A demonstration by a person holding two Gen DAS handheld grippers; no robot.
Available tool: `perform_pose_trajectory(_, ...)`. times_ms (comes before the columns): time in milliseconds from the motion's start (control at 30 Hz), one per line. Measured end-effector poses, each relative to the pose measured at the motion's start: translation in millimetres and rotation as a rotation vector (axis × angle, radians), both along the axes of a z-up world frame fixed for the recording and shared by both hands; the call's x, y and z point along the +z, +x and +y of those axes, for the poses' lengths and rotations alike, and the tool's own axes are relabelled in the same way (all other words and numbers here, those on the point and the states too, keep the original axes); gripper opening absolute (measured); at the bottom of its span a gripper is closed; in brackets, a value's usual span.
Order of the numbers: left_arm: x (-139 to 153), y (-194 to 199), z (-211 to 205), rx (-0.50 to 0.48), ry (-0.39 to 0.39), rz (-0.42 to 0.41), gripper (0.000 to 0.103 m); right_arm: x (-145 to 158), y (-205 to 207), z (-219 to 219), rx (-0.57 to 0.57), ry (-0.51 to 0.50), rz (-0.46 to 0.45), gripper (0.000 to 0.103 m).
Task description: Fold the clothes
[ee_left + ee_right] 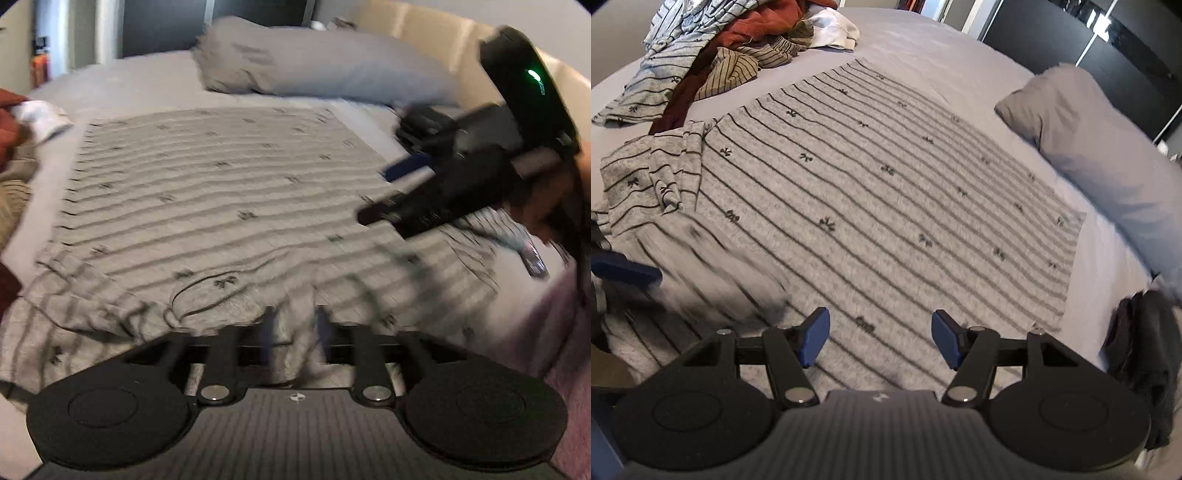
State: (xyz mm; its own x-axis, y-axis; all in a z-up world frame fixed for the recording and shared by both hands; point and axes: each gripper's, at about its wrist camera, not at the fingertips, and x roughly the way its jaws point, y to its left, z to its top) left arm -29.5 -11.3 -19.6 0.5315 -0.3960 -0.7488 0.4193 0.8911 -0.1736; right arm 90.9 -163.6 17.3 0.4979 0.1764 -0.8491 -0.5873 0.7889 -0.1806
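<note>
Fingers [816, 334] of right gripper [881, 338] spread over striped shirt [871, 192].

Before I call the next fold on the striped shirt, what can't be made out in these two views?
- Left wrist view: whether the left tongs still touch the striped shirt; motion blur smears their tips.
- Right wrist view: the shirt's near-left sleeve, blurred.
- Right wrist view: the dark item at the right edge, cut off, unidentifiable.
- Clothes pile: the number of garments, overlapped and cropped.
</note>
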Motion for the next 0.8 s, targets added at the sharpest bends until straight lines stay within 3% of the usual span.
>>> perform_pose_trajectory(233, 18.0, -11.5, 29.3, 0.015, 0.115, -0.062, 0.057, 3.9, -4.4, 8.8, 0.035, 0.168, 0.057, 0.063)
perform_pose_trajectory(467, 21.1, -3.5, 84.9, 0.23, 0.248, -0.091, 0.057, 3.5, -4.8, 55.5, 0.156, 0.298, 0.146, 0.064)
perform_pose_trajectory(600, 13.7, -1.1, 110.6, 0.342, 0.252, -0.07, 0.058, -2.3, -5.1, 90.6, 0.207, 0.324, 0.209, 0.064)
perform_pose_trajectory(733, 8.0, -2.9, 129.9, 0.419, 0.264, -0.041, 0.058, -20.0, -12.4, 121.1, 0.25, 0.25, 0.288, 0.062)
perform_pose_trajectory(767, 7.3, -3.5, 133.2, 0.432, 0.269, -0.037, 0.058, -26.3, -15.0, 125.7, 0.254, 0.207, 0.297, 0.056)
perform_pose_trajectory(800, 7.7, -3.4, 135.9, 0.442, 0.27, -0.038, 0.058, -31.1, -17.0, 127.5, 0.259, 0.176, 0.304, 0.029)
